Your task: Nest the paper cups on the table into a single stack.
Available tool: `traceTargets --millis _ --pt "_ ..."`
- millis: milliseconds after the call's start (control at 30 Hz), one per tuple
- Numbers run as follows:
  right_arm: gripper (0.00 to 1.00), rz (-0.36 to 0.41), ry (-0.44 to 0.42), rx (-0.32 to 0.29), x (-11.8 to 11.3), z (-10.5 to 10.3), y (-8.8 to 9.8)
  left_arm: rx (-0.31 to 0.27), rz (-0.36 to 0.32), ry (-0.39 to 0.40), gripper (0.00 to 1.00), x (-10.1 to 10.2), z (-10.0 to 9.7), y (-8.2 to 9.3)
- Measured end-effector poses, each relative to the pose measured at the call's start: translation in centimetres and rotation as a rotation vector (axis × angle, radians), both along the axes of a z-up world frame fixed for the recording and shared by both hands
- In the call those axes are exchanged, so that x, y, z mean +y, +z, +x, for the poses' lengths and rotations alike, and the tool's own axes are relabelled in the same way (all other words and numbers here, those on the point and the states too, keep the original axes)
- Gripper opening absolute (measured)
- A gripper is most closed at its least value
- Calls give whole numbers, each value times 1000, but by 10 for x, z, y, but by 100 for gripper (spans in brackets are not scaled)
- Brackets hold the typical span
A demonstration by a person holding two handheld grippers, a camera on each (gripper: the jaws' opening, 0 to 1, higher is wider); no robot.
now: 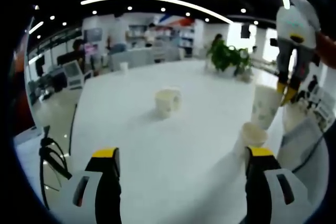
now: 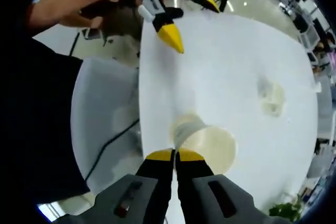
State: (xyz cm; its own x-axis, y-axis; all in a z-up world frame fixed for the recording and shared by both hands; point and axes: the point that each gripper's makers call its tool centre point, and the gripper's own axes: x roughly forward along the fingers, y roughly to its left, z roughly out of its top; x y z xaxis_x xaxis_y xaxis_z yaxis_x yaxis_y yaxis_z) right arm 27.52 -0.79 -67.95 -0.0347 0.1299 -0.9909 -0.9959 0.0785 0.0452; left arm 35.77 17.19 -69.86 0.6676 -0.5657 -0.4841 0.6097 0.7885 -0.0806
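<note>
The right gripper [image 2: 175,155] has its jaws pinched together on the rim of a paper cup [image 2: 207,142], carrying it tilted above the tabletop [image 2: 231,66]. In the left gripper view the held cup hangs just above another cup [image 1: 253,135] standing near the table's edge. That looks like the target: the held one should be squared upright over it and lowered straight in, released only once seated. The left gripper [image 1: 181,157] hovers with jaws wide apart, holding nothing; it could steady the standing cup. Farther out, a pair of cups [image 1: 167,101] waits mid-table, well apart.
</note>
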Motion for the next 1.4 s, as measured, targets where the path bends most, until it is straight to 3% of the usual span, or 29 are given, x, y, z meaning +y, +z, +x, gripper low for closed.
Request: traceTargets --millis 800,1400 --pt "0 -3 -24 -12 1 2 -30 4 7 3 96 3 0 -4" --pt "0 -6 5 -22 2 0 -48 9 13 6 95 5 -1 -4"
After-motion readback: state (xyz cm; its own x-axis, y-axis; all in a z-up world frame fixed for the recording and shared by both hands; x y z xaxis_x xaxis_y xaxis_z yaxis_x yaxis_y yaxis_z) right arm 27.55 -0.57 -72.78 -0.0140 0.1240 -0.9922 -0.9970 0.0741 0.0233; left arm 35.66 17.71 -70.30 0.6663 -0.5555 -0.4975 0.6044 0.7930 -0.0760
